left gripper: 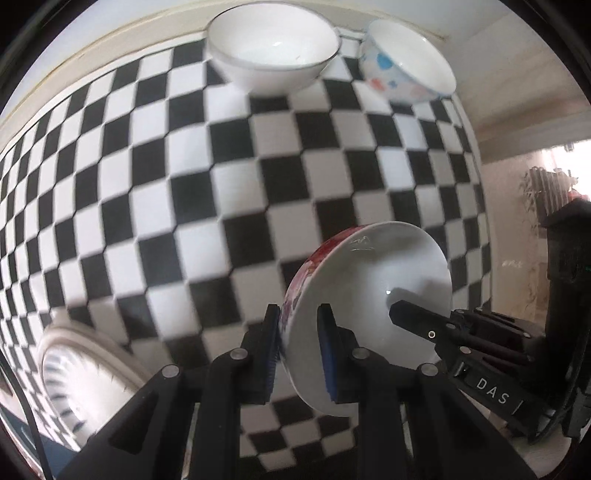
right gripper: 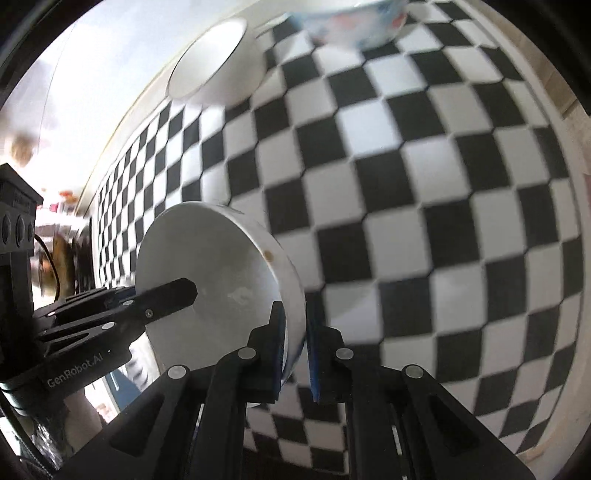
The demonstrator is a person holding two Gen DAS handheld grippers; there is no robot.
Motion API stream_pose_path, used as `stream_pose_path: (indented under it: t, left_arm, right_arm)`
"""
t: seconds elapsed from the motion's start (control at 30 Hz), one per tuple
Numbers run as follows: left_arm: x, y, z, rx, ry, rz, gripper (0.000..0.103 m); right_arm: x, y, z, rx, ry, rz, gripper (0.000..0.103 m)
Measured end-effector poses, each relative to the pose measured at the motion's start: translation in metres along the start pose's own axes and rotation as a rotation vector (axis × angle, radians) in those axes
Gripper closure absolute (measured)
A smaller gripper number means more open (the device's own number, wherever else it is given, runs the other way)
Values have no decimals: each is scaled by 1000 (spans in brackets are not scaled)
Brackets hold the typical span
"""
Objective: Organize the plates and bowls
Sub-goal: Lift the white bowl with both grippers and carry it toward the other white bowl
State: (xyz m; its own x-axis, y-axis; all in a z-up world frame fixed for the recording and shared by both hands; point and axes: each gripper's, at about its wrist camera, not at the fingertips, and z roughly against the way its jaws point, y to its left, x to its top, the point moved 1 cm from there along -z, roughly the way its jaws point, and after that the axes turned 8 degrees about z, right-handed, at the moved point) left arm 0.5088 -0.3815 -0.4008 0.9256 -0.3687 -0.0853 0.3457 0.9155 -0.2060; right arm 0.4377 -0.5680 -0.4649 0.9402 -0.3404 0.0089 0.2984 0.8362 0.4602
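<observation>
Both grippers hold one floral-patterned white bowl [left gripper: 376, 288] tilted on its side above the checkered tablecloth. My left gripper [left gripper: 299, 350] is shut on its near rim. My right gripper [right gripper: 295, 350] is shut on the opposite rim; its finger [left gripper: 417, 317] shows inside the bowl [right gripper: 221, 280] in the left wrist view. A plain white bowl [left gripper: 273, 48] and a bowl with blue and pink dots [left gripper: 402, 62] stand at the far edge. A plate [left gripper: 85, 373] with a blue striped rim lies at lower left.
The black-and-white checkered cloth [left gripper: 221, 184] covers the table. The plain bowl [right gripper: 218, 62] and the dotted bowl [right gripper: 354, 22] show at the top of the right wrist view. The table's edge [right gripper: 576, 221] runs on the right.
</observation>
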Motion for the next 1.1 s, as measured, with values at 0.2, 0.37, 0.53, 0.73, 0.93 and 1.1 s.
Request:
stream_pose_path:
  t: [0.2, 0.37, 0.53, 0.73, 0.93, 1.1]
  left_arm:
    - [-35, 32, -11, 22, 40, 47, 85]
    - [-43, 48, -16, 26, 62, 87, 85]
    - [-54, 46, -24, 26, 73, 94, 85]
    - [-60, 40, -35, 33, 98, 86, 85]
    - [-63, 29, -50, 38, 105, 83, 85]
    - [-58, 31, -54, 21, 127, 100, 84]
  right_arm:
    - [-32, 25, -24, 22, 54, 29, 91]
    - [-41, 40, -43, 7, 94, 62, 91]
    - [-49, 42, -48, -10, 124, 85, 91]
    - [-46, 44, -56, -24, 147, 84, 91]
    - [-41, 42, -55, -28, 160, 90, 90]
    - [-39, 45, -57, -40, 184, 108, 90]
